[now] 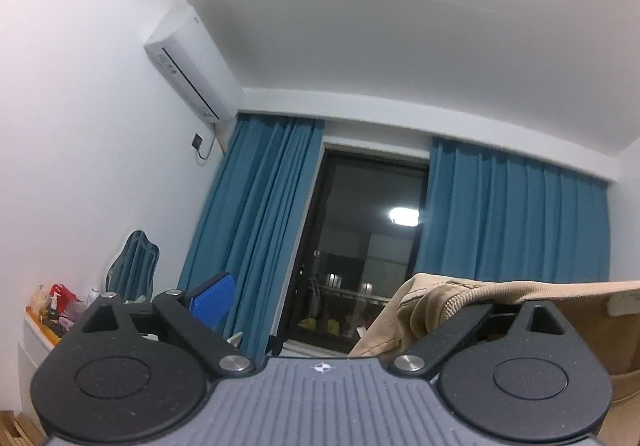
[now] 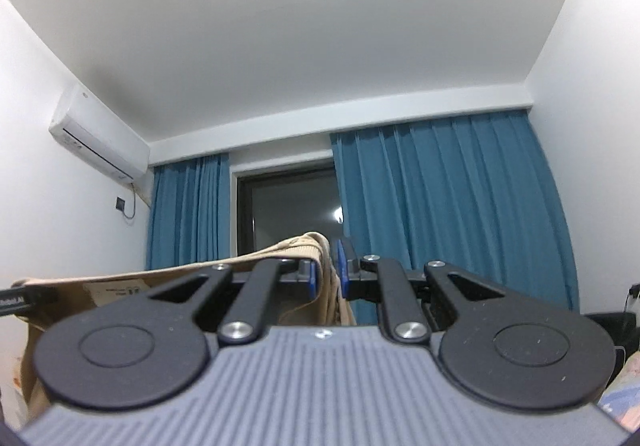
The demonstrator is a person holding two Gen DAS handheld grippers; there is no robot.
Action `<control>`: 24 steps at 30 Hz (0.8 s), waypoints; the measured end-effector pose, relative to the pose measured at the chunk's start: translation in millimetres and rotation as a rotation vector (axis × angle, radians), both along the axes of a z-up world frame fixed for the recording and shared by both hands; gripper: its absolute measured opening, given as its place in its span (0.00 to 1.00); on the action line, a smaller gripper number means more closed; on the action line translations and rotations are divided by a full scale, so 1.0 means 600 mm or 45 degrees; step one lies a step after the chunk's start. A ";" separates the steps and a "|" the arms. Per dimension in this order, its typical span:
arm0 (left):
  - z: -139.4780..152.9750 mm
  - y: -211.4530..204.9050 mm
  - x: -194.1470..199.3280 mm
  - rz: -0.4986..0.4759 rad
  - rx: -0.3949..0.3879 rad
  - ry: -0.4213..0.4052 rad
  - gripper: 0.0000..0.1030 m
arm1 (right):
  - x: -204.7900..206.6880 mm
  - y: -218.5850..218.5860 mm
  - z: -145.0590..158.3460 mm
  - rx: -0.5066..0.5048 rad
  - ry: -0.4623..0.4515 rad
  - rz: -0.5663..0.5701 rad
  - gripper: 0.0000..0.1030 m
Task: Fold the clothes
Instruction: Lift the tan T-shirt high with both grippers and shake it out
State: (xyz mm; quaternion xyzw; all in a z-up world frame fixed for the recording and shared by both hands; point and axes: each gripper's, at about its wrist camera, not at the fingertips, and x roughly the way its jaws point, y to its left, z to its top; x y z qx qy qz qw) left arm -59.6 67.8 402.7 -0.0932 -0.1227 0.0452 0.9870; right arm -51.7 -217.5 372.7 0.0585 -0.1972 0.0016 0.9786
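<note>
Your right gripper [image 2: 328,272], frame centre, is pinching the beige garment [image 2: 160,278]; its edge stretches to the left. The left gripper [image 1: 340,310] is spread wide, cloth [image 1: 440,310] draped over its right finger. It looks soft and limp, so regrip on the ribbed hem.

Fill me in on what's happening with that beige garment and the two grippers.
A person is holding up a beige garment with two handheld grippers, apparently mid-fold. The right gripper is shut on one end of the fabric, pinched between its blue pads. The left gripper stands wide open; the cloth's other end is draped over its right finger rather than pinched. The garment stretches between the two grippers, raised in front of the blue curtains and dark window.
</note>
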 end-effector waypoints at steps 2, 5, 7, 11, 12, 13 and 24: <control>-0.013 -0.003 0.029 0.012 0.018 0.034 0.95 | 0.024 -0.001 -0.002 -0.003 0.047 0.003 0.13; -0.043 -0.011 0.082 0.038 0.055 0.086 0.95 | 0.076 0.003 -0.029 -0.008 0.124 -0.004 0.13; -0.081 -0.018 0.135 0.055 0.082 0.123 0.95 | 0.124 0.001 -0.057 -0.012 0.185 -0.015 0.13; -0.181 -0.044 0.277 0.090 0.140 0.230 0.96 | 0.258 -0.007 -0.135 -0.026 0.331 -0.052 0.13; -0.210 -0.047 0.317 0.094 0.146 0.260 0.96 | 0.295 -0.009 -0.161 -0.033 0.367 -0.070 0.13; -0.241 -0.052 0.361 0.096 0.149 0.294 0.96 | 0.334 -0.012 -0.187 -0.038 0.403 -0.086 0.15; -0.692 -0.103 0.790 0.033 0.276 0.780 0.96 | 0.752 -0.056 -0.606 -0.003 0.900 -0.153 0.16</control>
